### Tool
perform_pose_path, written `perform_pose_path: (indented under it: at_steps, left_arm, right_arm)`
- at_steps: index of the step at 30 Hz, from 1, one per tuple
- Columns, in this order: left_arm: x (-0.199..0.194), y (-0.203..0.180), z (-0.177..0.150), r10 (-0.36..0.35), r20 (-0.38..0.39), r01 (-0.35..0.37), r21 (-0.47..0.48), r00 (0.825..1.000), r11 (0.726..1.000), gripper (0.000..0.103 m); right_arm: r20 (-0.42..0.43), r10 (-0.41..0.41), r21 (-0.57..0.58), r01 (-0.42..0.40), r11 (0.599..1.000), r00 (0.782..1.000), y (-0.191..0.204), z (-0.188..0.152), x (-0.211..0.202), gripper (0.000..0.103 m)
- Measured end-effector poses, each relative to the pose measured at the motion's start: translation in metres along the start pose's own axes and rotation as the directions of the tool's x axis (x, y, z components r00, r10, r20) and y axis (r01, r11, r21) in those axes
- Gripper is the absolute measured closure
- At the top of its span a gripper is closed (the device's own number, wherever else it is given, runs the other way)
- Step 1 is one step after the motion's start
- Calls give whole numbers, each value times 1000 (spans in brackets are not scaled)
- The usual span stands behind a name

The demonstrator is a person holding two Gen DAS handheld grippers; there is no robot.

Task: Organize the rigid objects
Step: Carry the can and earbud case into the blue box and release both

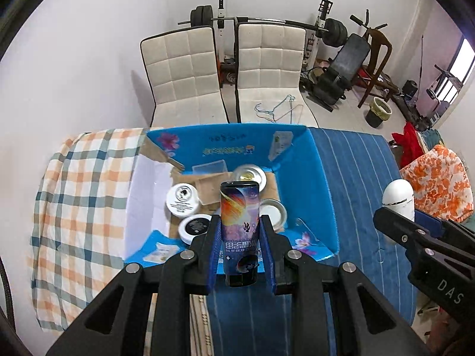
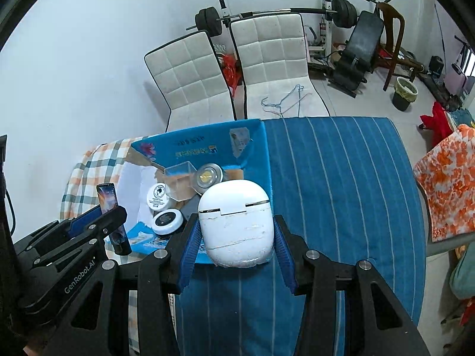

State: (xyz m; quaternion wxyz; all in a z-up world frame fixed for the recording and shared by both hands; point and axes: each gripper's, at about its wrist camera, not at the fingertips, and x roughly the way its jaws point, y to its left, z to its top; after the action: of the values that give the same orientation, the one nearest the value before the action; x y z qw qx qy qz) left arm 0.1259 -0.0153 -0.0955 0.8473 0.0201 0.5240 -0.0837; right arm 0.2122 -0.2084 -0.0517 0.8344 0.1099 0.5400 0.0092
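Left tongs [image 1: 241, 237] clamp the slim tube [image 1: 240, 231] upright; right tongs [image 2: 237, 237] seemingly pinch the rounded white case [image 2: 236, 225], which may slip short of the blue box [image 1: 320, 184].

Home room: weight bench [image 1: 341, 71], barbell [image 1: 267, 22], padded chairs [image 1: 184, 71].

Ahead of the left gripper [image 1: 240, 228], round tins [image 1: 182, 200] and a clear tray [image 1: 212, 188] crowd the blue box [image 1: 314, 184] floor, while striped cloth [image 1: 356, 178] rightward lies open.
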Motion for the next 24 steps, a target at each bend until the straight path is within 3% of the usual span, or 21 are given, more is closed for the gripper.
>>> perform_pose_path:
  at_steps: [4,6,13,24]
  left_arm:
    - [14,14,3,-16,-37,17,11,999,1000,81]
    - [31,23,3,-69,-86,68,-16,994,998,81]
    - [115,45,-6,-157,-276,141,-76,948,987,81]
    - [163,44,-2,-180,-349,166,-71,920,984,81]
  right_arm:
    - [-23,0,-4,0,1000,1000,13,1,17,53]
    - [-63,9,3,-9,1000,998,16,0,39,53]
    - [-249,97,126,-67,990,964,2,-3,142,53]
    - [-390,115,207,-35,978,914,2,-6,231,53]
